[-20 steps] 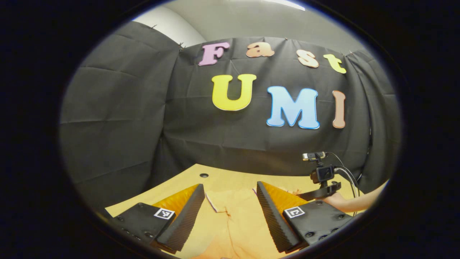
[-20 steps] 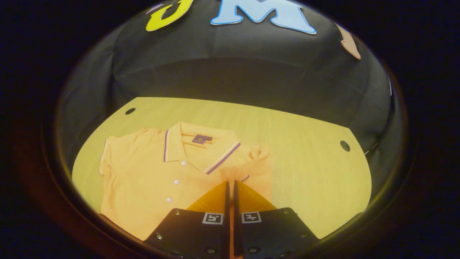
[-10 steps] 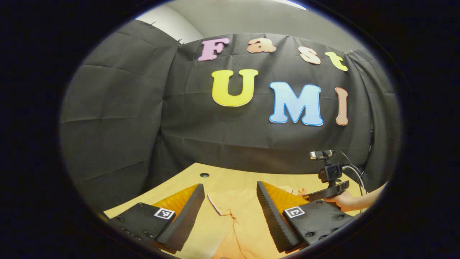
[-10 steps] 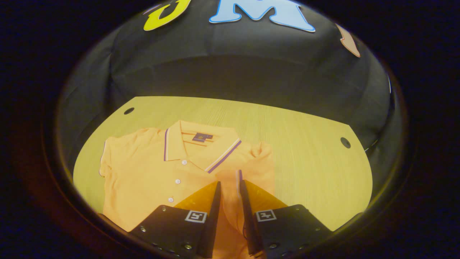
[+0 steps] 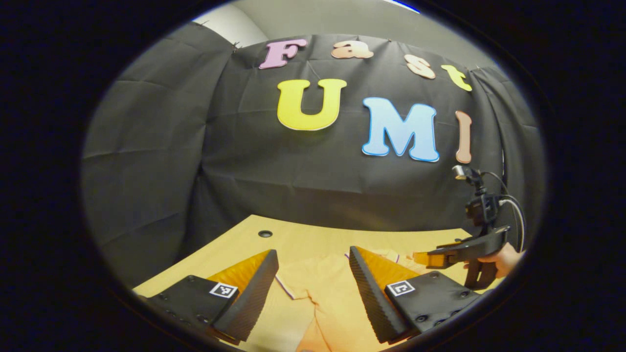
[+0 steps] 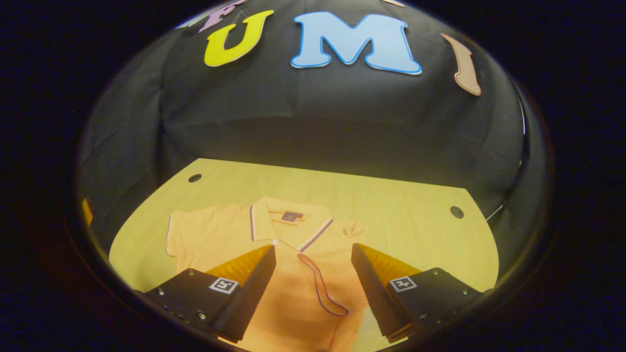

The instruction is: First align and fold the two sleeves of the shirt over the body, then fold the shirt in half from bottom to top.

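Note:
An orange polo shirt (image 6: 288,293) lies flat on the wooden table (image 6: 415,234), collar (image 6: 288,225) toward the wall. Its right sleeve (image 6: 337,278) is folded over the body, the purple-trimmed cuff edge lying across the chest. The other sleeve (image 6: 183,234) is spread out to the side. My right gripper (image 6: 313,249) hovers open above the folded sleeve, holding nothing. My left gripper (image 5: 313,254) is open over the spread sleeve (image 5: 303,283), above the cloth. In the left gripper view the right gripper (image 5: 459,252) shows at the far right, held by a hand (image 5: 501,261).
The table has round holes near its back corners (image 6: 194,178) (image 6: 457,211) (image 5: 264,233). Black cloth closes off the back and the sides. Bare tabletop lies to the right of the shirt (image 6: 430,254).
The right gripper has opened, released the right sleeve onto the shirt body and pulled back and up. The left gripper stayed open and shifted only slightly.

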A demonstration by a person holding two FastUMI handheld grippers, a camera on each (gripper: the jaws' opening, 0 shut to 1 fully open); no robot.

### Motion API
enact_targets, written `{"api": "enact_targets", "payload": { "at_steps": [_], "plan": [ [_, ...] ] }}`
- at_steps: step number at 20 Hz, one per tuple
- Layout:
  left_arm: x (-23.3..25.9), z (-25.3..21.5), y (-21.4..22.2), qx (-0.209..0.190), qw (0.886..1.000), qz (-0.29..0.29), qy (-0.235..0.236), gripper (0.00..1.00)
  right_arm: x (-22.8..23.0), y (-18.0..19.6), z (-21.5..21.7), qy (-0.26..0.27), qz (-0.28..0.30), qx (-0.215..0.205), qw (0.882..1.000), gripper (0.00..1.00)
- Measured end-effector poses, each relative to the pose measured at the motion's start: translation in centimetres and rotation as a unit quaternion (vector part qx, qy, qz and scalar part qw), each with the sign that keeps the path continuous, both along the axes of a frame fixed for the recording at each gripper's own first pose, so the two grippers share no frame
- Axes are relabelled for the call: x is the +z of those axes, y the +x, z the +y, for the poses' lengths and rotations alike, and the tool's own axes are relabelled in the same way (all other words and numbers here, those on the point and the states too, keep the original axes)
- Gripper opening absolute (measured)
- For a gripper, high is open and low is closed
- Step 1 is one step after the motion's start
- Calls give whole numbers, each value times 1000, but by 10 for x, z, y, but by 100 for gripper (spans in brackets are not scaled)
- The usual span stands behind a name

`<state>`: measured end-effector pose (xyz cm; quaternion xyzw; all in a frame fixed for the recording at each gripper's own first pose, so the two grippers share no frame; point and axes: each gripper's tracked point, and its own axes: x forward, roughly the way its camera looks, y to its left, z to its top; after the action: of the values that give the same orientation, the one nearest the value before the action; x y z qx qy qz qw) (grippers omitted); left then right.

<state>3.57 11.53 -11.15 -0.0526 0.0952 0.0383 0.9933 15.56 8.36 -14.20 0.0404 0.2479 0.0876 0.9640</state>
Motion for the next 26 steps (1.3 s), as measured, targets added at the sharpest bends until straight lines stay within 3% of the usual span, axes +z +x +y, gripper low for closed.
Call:
{"api": "enact_targets", "payload": {
  "at_steps": [14,26],
  "plan": [
    [-113,50,83,23,995,93,-12,94,100,-77,-16,-7,-117,-27,993,96],
    [-197,72,140,41,983,174,-38,94,111,-152,-3,-3,-106,-19,994,96]
  ]
}}
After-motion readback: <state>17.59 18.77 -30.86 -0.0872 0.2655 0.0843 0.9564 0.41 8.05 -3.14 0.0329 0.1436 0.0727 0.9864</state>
